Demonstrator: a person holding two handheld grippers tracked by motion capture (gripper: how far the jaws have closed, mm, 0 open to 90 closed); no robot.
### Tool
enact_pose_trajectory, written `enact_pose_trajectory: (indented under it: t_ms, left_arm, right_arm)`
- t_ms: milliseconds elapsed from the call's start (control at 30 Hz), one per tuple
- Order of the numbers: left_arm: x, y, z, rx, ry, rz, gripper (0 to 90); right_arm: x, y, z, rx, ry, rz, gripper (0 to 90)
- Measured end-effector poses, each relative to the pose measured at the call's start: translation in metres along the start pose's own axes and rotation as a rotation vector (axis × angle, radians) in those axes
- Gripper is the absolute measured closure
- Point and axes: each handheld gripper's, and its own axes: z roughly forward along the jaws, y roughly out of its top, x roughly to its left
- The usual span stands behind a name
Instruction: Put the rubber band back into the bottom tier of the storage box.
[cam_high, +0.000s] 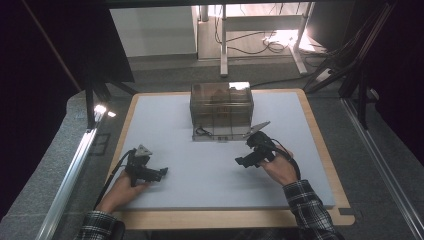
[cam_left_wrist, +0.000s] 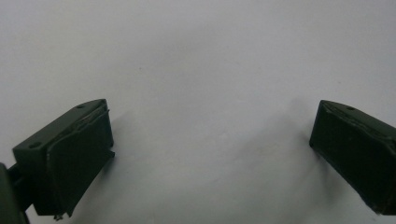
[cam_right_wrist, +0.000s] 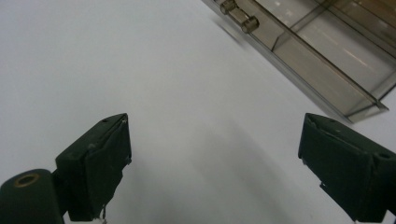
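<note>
While both tongs gape empty: left gripper (cam_high: 161, 173) lower left | right gripper (cam_high: 241, 161) centre-right | clear drawer box (cam_high: 221, 111) upper centre looks rigid, light, slippery; grip its front knob (cam_right_wrist: 239, 14)

Desk (cam_high: 320, 145) carries a mat (cam_high: 165, 125) covering most of its top. Clear drawer box (cam_high: 221, 111) stands on the mat at 12 o'clock from mat centre, near the far edge. Left claw (cam_high: 162, 172) sits on the mat at 8 o'clock, near the front-left corner, with bare mat between its jaws. Right claw (cam_high: 241, 161) sits at 4 o'clock, just in front of the box. The two claws are well apart. Box corner lies at 1 o'clock from the right claw (cam_right_wrist: 215, 158).
</note>
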Motion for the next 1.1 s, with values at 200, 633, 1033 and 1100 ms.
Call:
enact_pose_trajectory:
  t_ms: [200,633,1033,1100]
  left_arm:
    - [0.000,0.000,0.000,0.000,0.000,0.000,0.0]
    - [0.000,0.000,0.000,-0.001,0.000,0.000,0.0]
    - [0.000,0.000,0.000,-0.001,0.001,0.000,0.0]
    - [0.000,0.000,0.000,0.000,0.001,0.000,0.0]
  right_arm:
    - [-0.002,-0.008,-0.005,0.011,-0.012,0.008,8.1]
    - [-0.003,-0.025,-0.016,0.020,-0.020,0.020,7.1]
    - [-0.007,-0.054,-0.018,0.032,-0.016,0.043,6.5]
    - [-0.008,-0.058,-0.017,0.044,-0.019,0.040,6.5]
